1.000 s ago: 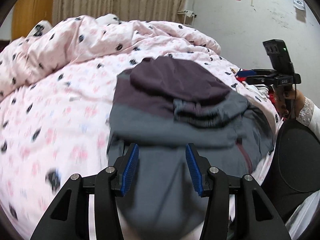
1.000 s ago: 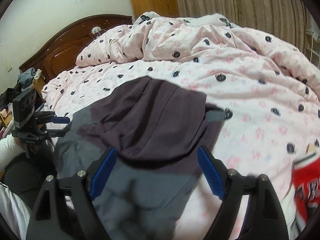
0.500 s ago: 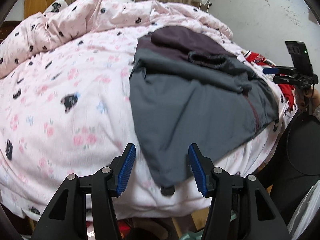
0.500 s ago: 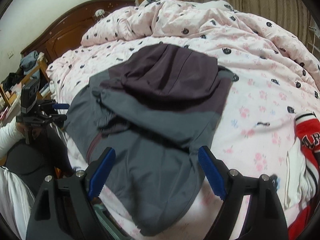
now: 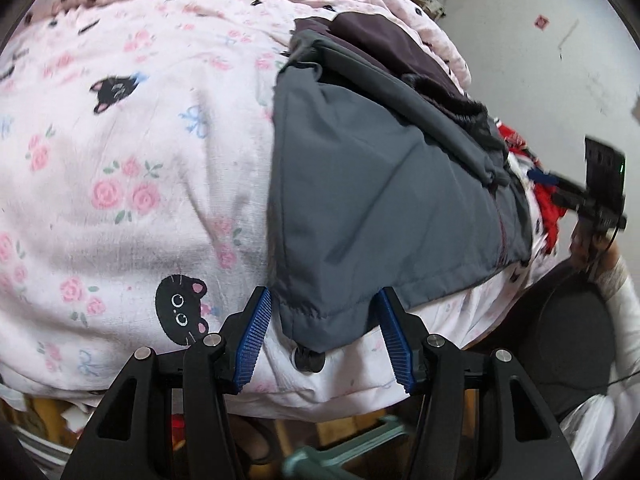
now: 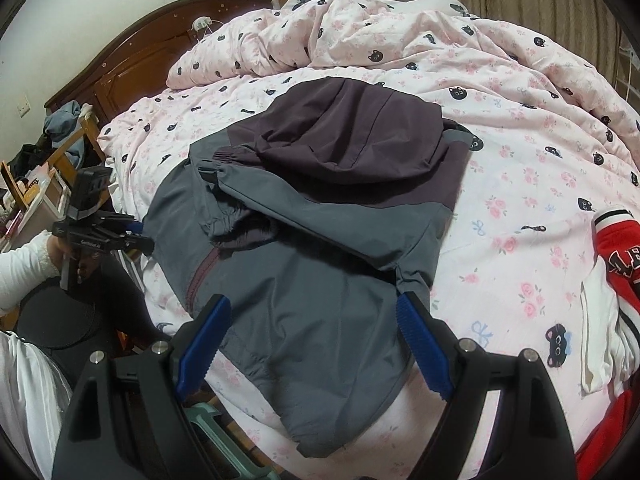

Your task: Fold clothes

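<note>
A grey jacket with a dark purple hood lies spread on the pink quilt, hood toward the far side and sleeves folded across its front. My left gripper is open low at the bed's near edge. The jacket's hem corner lies between its blue pads, and neither pad presses on it. My right gripper stands wide open above the jacket's lower panel and holds nothing. In the right wrist view the left gripper sits at the jacket's left edge.
The cat-print quilt covers the bed and is bunched up at the far side. A red and white garment lies to the right of the jacket. A wooden headboard and cluttered shelves are on the left. A green stool stands below the bed's edge.
Both grippers have drawn back toward the bed's near edge, so more of the jacket shows. The left one has sunk and rolled, and the hem corner now lies between its fingers.
</note>
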`<state>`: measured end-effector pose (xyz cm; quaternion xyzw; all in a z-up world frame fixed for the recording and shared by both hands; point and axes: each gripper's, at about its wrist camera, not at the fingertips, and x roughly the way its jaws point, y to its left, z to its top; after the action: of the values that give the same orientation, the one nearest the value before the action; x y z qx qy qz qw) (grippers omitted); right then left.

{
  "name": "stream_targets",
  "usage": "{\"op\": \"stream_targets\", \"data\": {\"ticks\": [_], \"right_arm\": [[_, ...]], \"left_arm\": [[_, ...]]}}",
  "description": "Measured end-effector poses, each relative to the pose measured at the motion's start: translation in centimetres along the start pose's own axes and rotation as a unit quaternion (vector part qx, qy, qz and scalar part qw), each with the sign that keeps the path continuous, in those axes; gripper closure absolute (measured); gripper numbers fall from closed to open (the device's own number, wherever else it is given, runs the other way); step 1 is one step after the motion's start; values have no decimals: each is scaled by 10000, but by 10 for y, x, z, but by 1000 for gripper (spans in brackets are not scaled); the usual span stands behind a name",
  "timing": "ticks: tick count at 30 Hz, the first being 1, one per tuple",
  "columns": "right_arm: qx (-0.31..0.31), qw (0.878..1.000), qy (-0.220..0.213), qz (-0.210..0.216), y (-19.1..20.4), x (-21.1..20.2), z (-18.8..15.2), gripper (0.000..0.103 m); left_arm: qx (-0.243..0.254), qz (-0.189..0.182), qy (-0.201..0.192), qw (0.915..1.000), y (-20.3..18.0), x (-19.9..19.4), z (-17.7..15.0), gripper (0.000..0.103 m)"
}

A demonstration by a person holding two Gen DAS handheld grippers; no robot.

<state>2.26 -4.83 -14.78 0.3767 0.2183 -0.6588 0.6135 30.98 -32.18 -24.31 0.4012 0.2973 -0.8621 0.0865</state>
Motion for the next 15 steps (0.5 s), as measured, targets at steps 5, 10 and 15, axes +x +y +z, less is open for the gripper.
{"op": "stream_targets", "data": {"ticks": [5,10,15], "right_arm": [[161,9998,96,76,-3,0,-7,17],[410,9987,260,181,-10,3,-18,17],[732,9957,480,304,-19,8,-32,17]], "left_arm": [[-207,-214,-24,9996,6,-3,4,55],[-142,-160,-20,9998,4,-4,6,71],[-29,-84,-86,9999,-6,-3,8,89]]}}
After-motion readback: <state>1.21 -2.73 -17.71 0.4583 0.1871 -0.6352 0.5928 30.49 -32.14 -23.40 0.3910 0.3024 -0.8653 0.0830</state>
